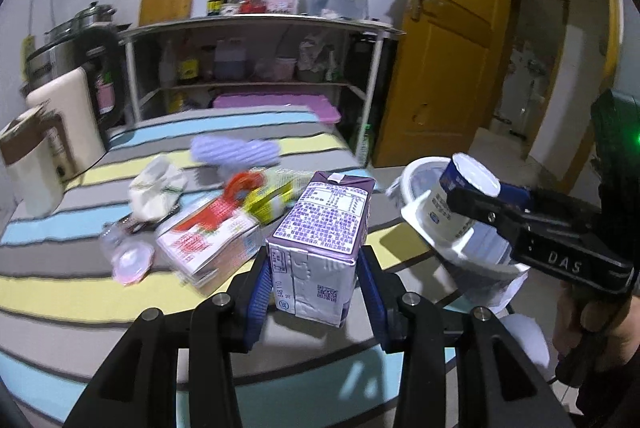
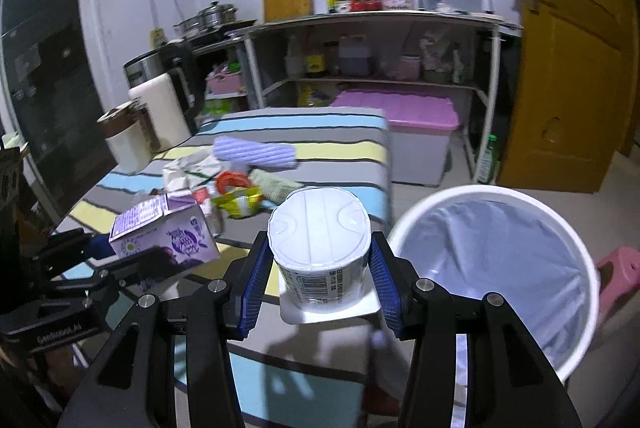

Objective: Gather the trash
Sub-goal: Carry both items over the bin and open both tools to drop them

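Note:
My left gripper [image 1: 314,270] is shut on a purple milk carton [image 1: 320,224], held above the striped table; it also shows in the right wrist view [image 2: 168,232]. My right gripper [image 2: 318,284] is shut on a white yogurt cup [image 2: 320,240], held upside down beside the white trash bin [image 2: 580,252]. In the left wrist view the cup [image 1: 452,208] hangs over the bin [image 1: 416,172]. More trash lies on the table: a red-and-white carton [image 1: 208,240], a yellow wrapper [image 1: 268,196], crumpled paper [image 1: 156,188] and a pink lid [image 1: 132,260].
A purple ribbed roll [image 2: 256,152] lies further back on the striped table [image 2: 320,136]. A white canister [image 2: 124,136] stands at the table's left. A metal shelf [image 2: 372,24] with bottles, a pink-lidded box [image 2: 404,108] and a yellow door [image 2: 568,68] stand behind.

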{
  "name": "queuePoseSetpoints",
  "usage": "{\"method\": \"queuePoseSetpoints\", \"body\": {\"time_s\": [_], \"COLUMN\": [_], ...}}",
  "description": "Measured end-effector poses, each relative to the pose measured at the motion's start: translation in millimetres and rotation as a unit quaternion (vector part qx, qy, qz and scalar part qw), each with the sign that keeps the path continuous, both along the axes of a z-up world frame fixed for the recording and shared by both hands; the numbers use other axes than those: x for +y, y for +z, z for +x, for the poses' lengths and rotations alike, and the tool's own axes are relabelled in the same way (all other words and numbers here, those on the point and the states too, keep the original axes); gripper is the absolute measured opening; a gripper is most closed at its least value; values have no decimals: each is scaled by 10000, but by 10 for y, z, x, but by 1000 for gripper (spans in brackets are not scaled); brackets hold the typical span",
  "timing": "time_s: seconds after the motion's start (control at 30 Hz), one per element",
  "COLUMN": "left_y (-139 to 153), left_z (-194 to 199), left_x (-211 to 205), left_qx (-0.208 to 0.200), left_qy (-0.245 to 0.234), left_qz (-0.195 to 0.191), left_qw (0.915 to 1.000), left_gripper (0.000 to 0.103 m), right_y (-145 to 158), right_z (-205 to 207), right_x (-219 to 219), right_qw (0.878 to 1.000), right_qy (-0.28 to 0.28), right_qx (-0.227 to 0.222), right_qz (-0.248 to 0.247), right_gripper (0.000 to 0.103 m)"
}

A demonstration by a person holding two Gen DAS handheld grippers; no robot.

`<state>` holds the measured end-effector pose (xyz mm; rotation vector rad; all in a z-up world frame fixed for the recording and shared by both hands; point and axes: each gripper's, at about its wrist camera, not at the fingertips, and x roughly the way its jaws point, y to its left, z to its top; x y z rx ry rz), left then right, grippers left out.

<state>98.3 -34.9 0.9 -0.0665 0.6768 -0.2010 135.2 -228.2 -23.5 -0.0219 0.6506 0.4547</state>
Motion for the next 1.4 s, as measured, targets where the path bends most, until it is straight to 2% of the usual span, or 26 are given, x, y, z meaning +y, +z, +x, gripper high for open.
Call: {"method": "queuePoseSetpoints", "body": {"time_s": [0.23,0.63,1.13,1.4], "left_y": [77,-46,-282,-293], "left_z": [234,570,814,823], "left_x": [-466,-1154,-1511,-1526], "left_qx": [-133,47,326,367], "left_qy": [-512,-1236,-1713,-1729], "left_qz": [-37,-93,-23,-71], "left_qw": [9986,9923,9847,9842], "left_gripper": [42,43,43,43], "right_y": [7,-125,-385,-426], "right_z": [3,30,112,145], "right_x": [-437,-1048,-1265,-1310], "right_qw": [9986,9926,9877,9858], "right_qy": [-527,-1188,-1368,-1451], "right_qx": [7,252,745,843], "right_qz": [-4,0,103,82], "right_gripper": [50,50,50,51]}}
